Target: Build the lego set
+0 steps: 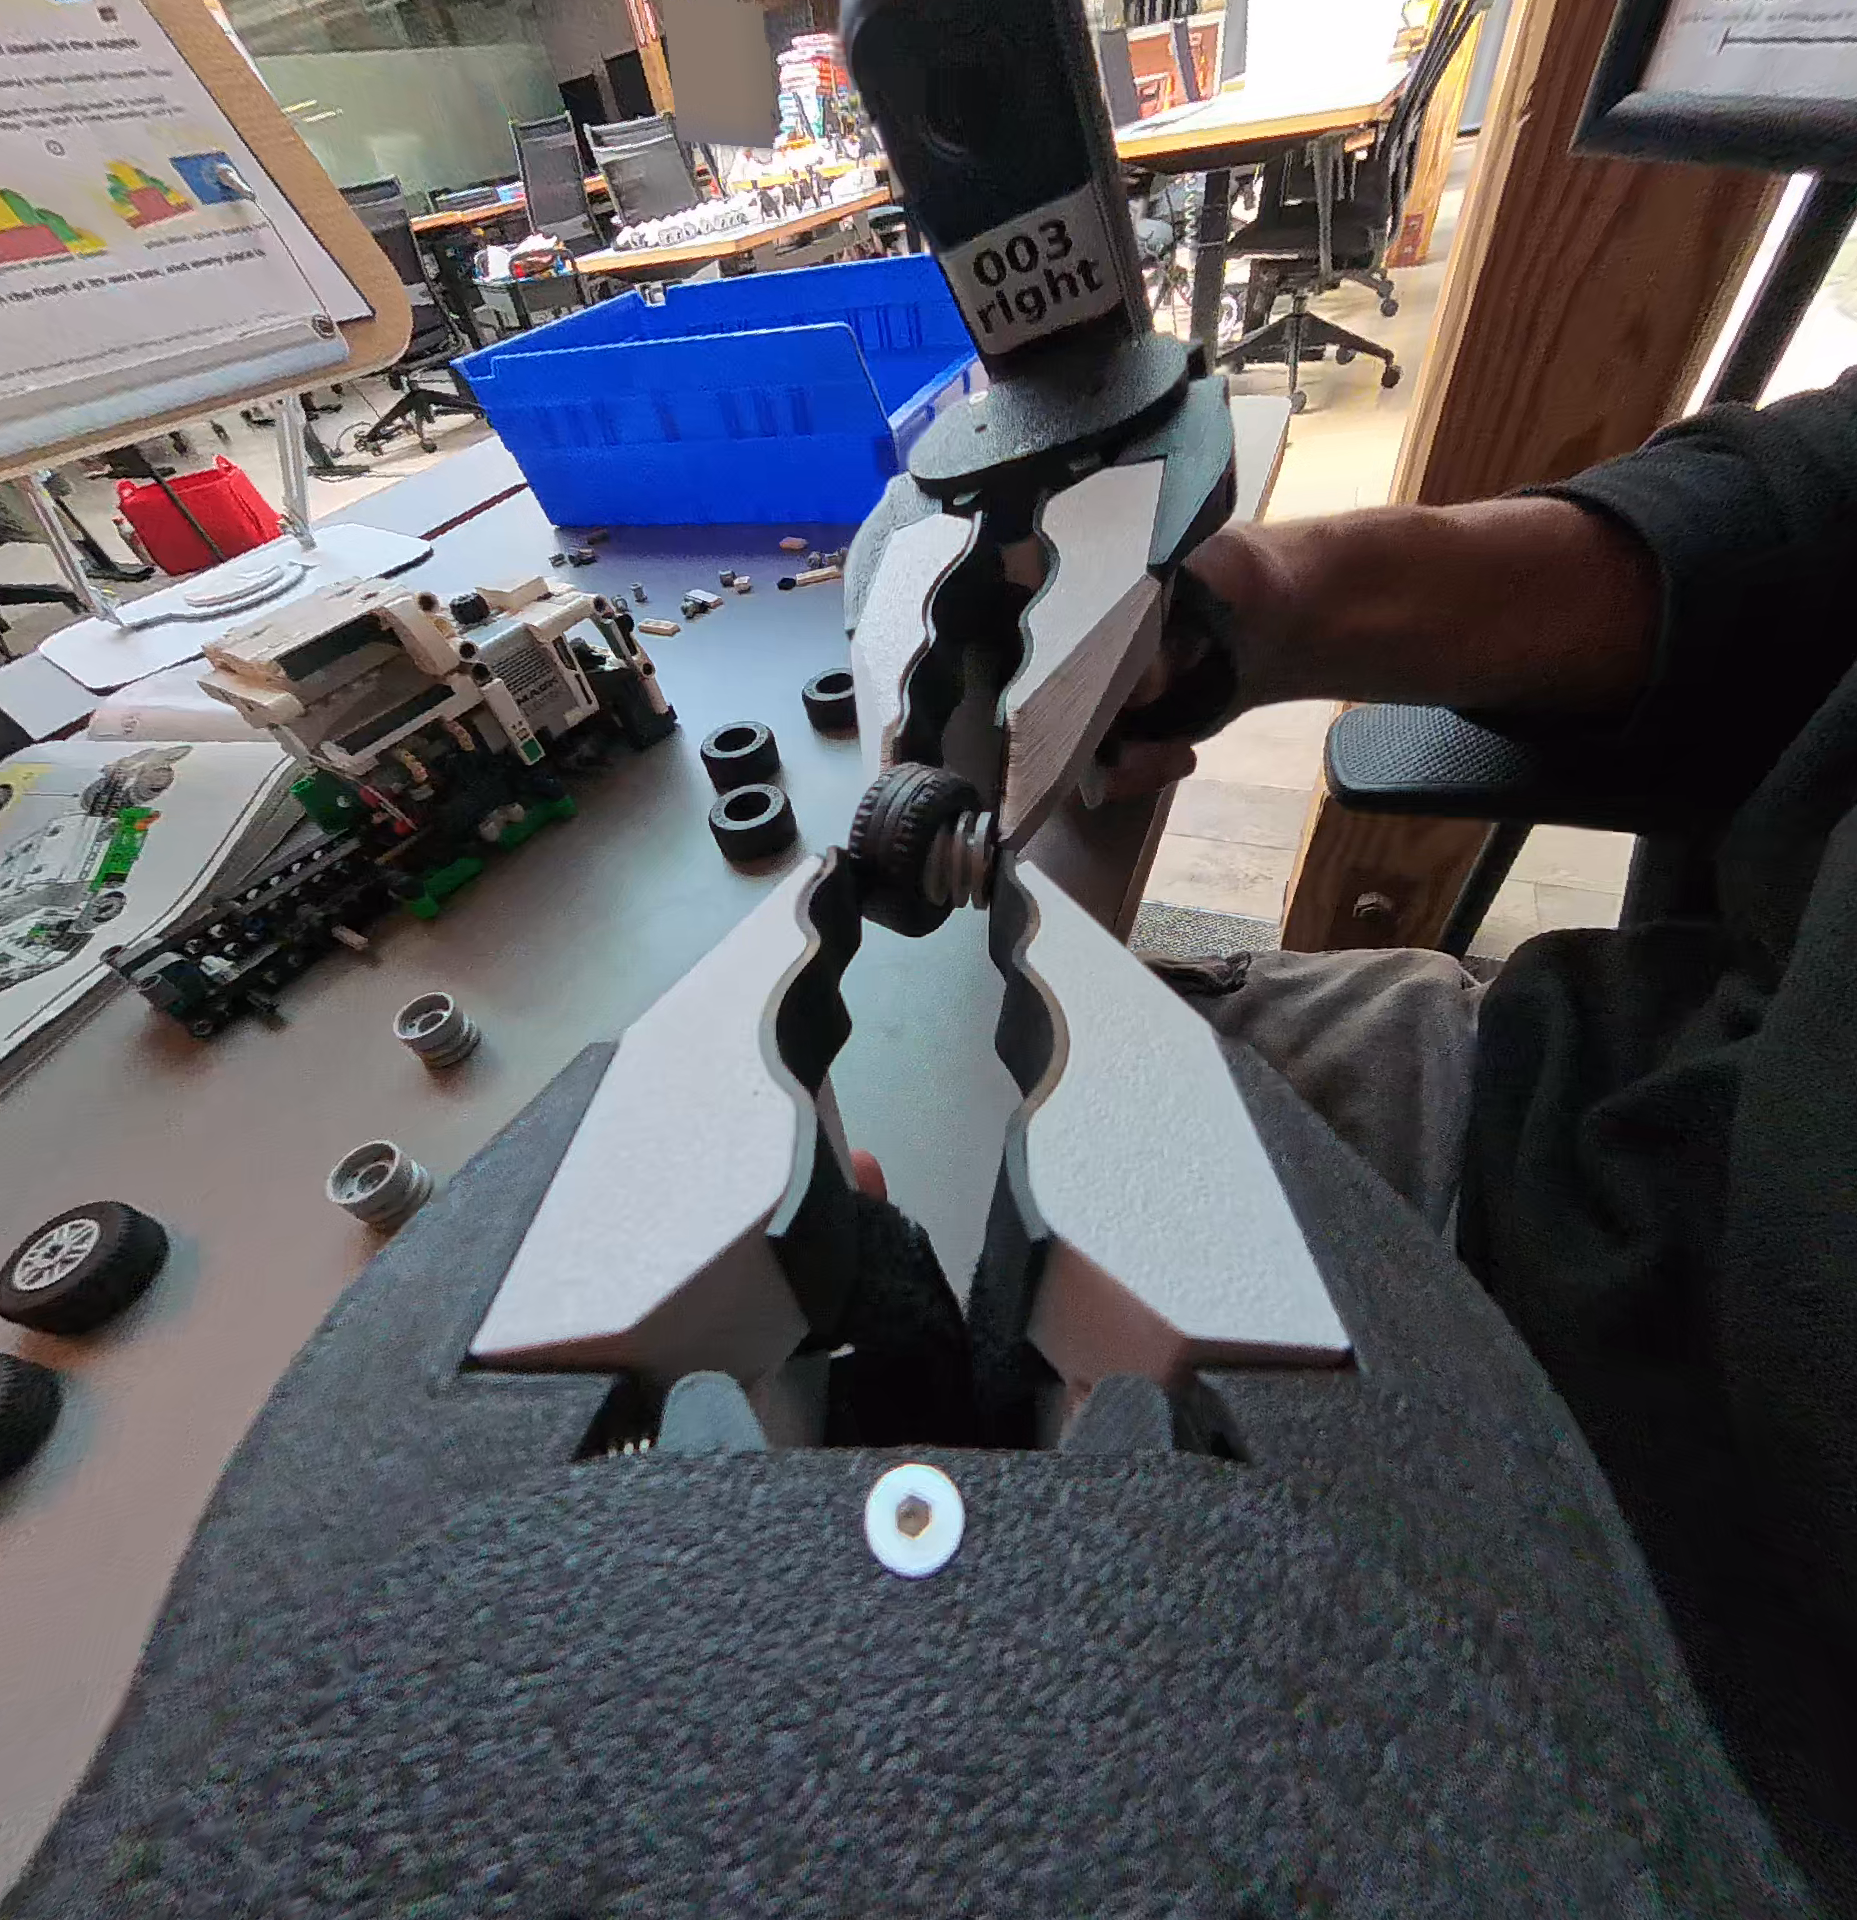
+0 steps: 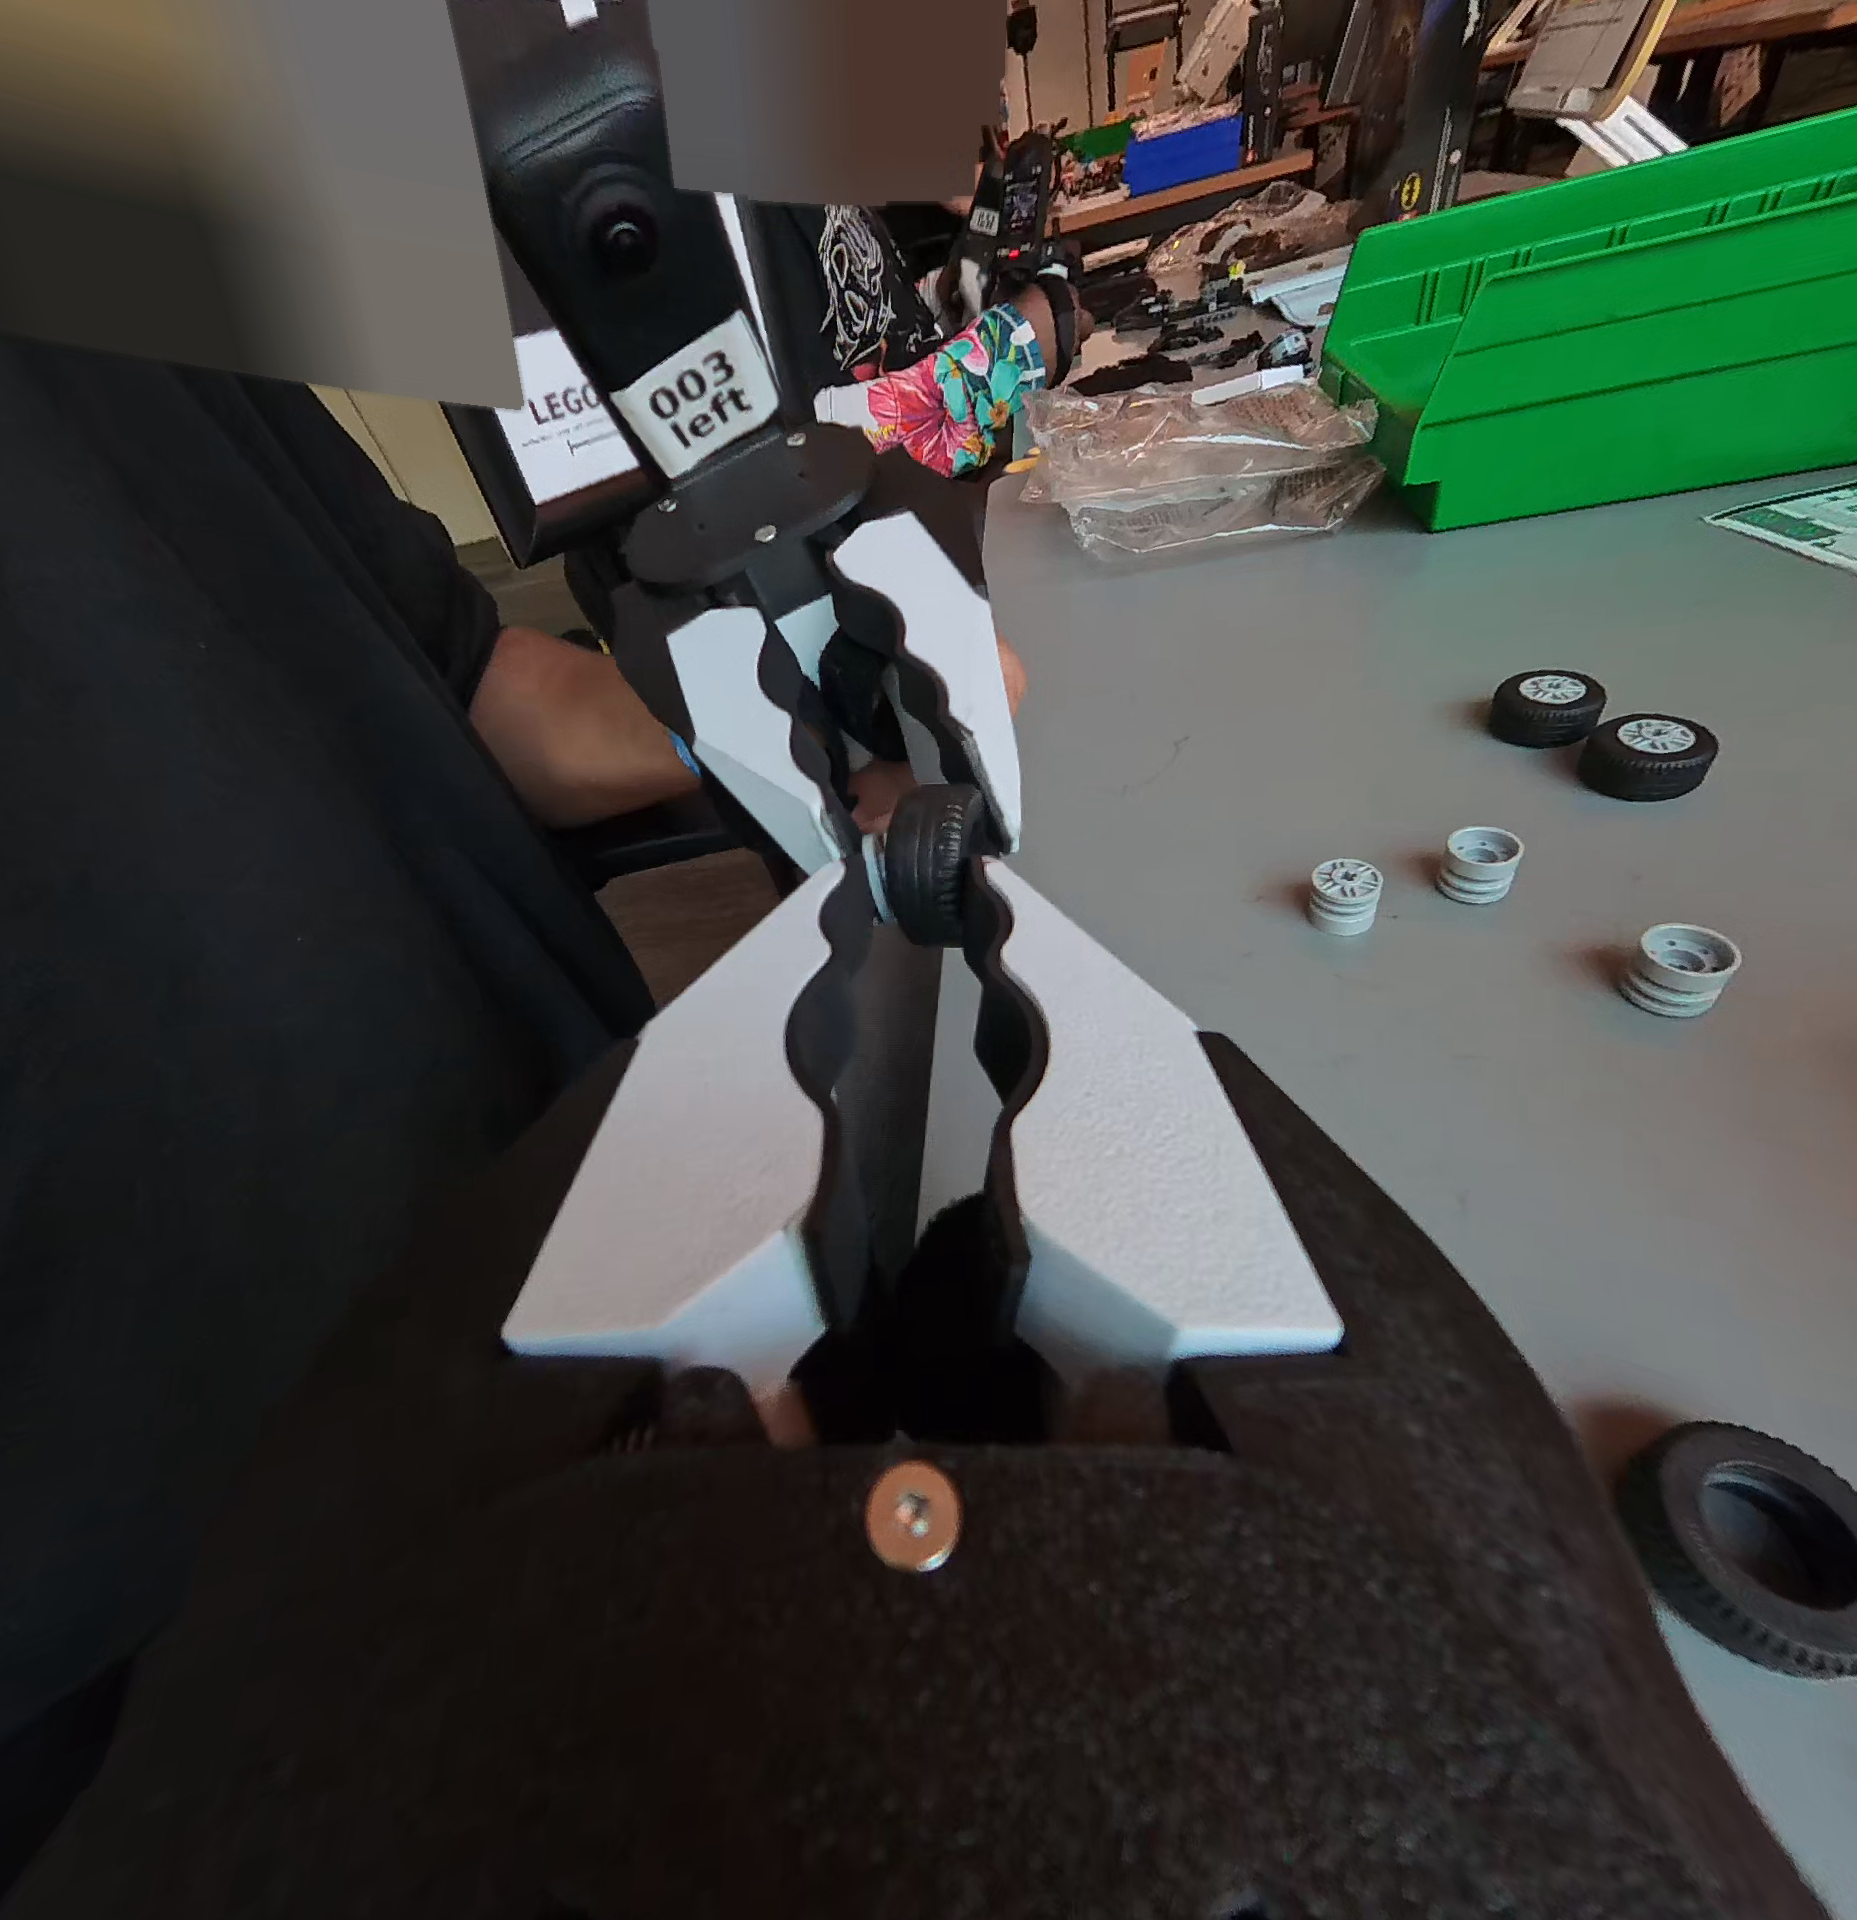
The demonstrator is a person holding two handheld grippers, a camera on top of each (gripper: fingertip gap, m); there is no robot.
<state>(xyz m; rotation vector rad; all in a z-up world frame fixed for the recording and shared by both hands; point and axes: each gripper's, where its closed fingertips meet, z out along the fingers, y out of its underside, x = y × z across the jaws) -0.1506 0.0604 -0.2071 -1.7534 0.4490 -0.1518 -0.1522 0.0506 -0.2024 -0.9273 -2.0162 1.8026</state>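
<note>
A small black tyre (image 1: 903,847) with a grey rim (image 1: 965,842) pushed partly into it is held in the air between both grippers. My left gripper (image 1: 919,883) closes on it from below, one finger on the tyre and one on the rim. My right gripper (image 1: 955,795) comes in from above and closes on the same wheel. In the right wrist view the right gripper (image 2: 911,888) pinches the tyre (image 2: 934,862) and rim (image 2: 877,868), with the left gripper (image 2: 919,831) opposite. The white truck model (image 1: 425,686) and its black chassis (image 1: 249,935) lie on the table to the left.
Loose tyres (image 1: 742,753), grey rims (image 1: 438,1029) and finished wheels (image 1: 77,1265) lie on the grey table (image 1: 612,966). There is a blue bin (image 1: 716,416) behind, an instruction booklet (image 1: 62,873) at left, and a green bin (image 2: 1630,343) and plastic bags (image 2: 1194,457) in the right wrist view. Left and right tips are no more than a few centimetres apart. The white truck model (image 1: 425,686) is about 20 centimeters from both grippers' fingertips.
</note>
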